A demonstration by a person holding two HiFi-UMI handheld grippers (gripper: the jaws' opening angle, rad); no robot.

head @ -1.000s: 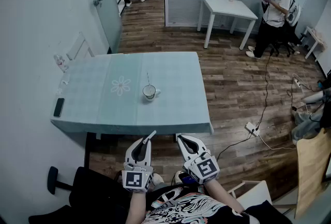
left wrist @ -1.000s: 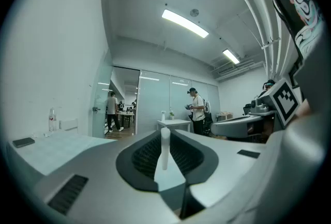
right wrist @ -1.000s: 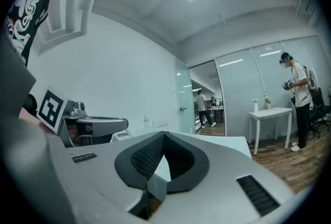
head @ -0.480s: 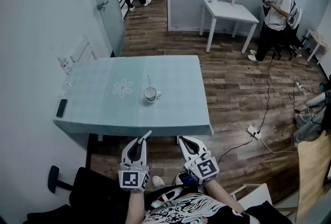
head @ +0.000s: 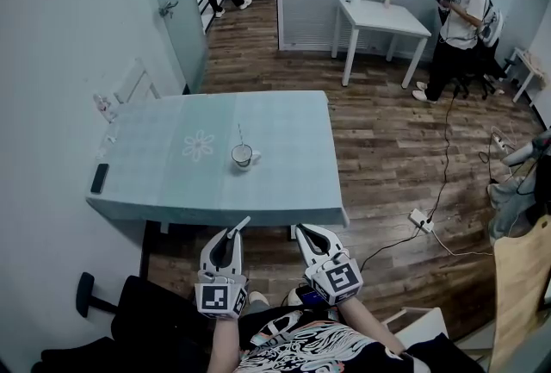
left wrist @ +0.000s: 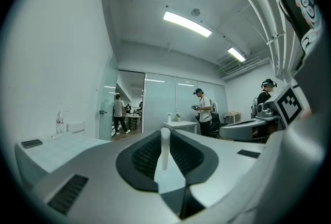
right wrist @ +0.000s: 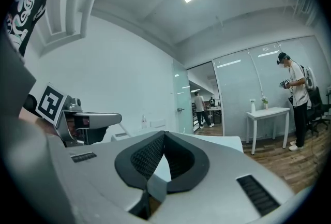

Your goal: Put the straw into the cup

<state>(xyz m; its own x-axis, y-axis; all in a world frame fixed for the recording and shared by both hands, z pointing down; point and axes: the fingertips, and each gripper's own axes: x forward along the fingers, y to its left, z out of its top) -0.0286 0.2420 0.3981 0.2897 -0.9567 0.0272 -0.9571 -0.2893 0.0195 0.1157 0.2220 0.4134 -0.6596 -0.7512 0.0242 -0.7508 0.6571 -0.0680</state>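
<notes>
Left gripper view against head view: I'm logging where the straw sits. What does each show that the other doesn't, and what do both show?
Only the left gripper view: the left gripper up close, its jaws shut on the thin white straw, and the ceiling light strips. Only the head view: the white cup standing on the teal-clothed table, with a thin stick in it. Both: the table, the dark phone near its left edge, and the white side table farther back.
</notes>
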